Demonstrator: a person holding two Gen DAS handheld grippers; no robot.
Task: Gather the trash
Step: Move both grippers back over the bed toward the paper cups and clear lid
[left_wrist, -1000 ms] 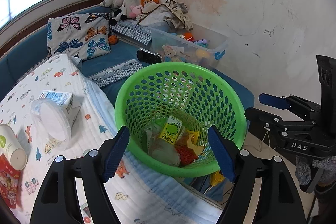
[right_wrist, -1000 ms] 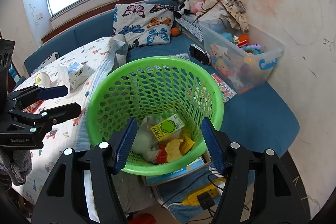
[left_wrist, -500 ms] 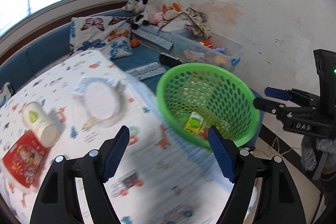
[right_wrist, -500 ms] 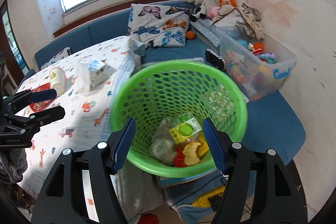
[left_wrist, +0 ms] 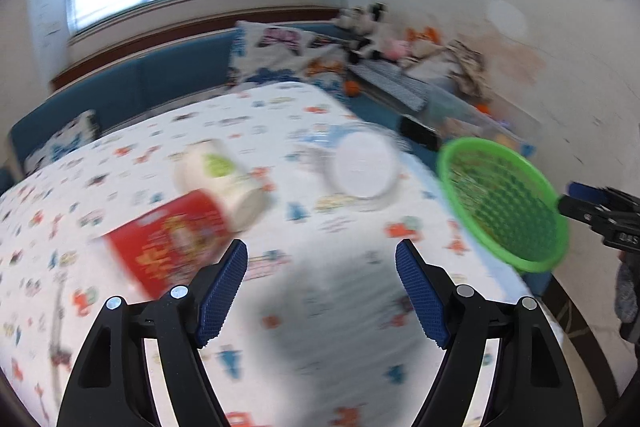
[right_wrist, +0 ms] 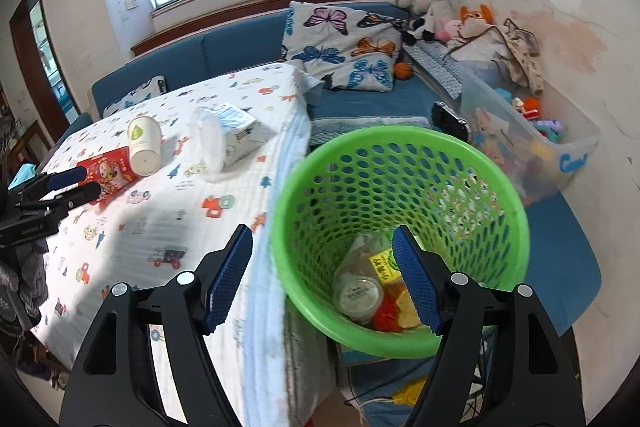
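**Collect trash: grippers empty, remaining litter on the table**

**Left wrist view.** The left gripper (left_wrist: 321, 285) has its jaws spread wide with nothing between them; only the printed tablecloth (left_wrist: 328, 327) shows in the gap. It is aimed down at the table. The picture is motion-blurred, so fine detail is unreliable. Ahead and to the left lie a red packet (left_wrist: 168, 247) and a paper cup (left_wrist: 224, 179) on its side, touching or overlapping; which, the blur hides. A clear container with a white lid (left_wrist: 362, 167) lies farther right. The green basket (left_wrist: 520, 223) sits at the table's right edge, likely placed there so items can be dropped in with a short carry. The gripper is probably held open in readiness for the packet or cup.

**Right wrist view.** The right gripper (right_wrist: 322, 277) is empty and its jaws are opening. It hangs above the near rim of the green basket (right_wrist: 400, 143), whose bottom already holds a yellow-green carton (right_wrist: 382, 261), a round lidded tub (right_wrist: 358, 295) and other scraps. The paper cup (right_wrist: 143, 145), red packet (right_wrist: 106, 173) and a carton with the clear container (right_wrist: 228, 139) are not yet collected.
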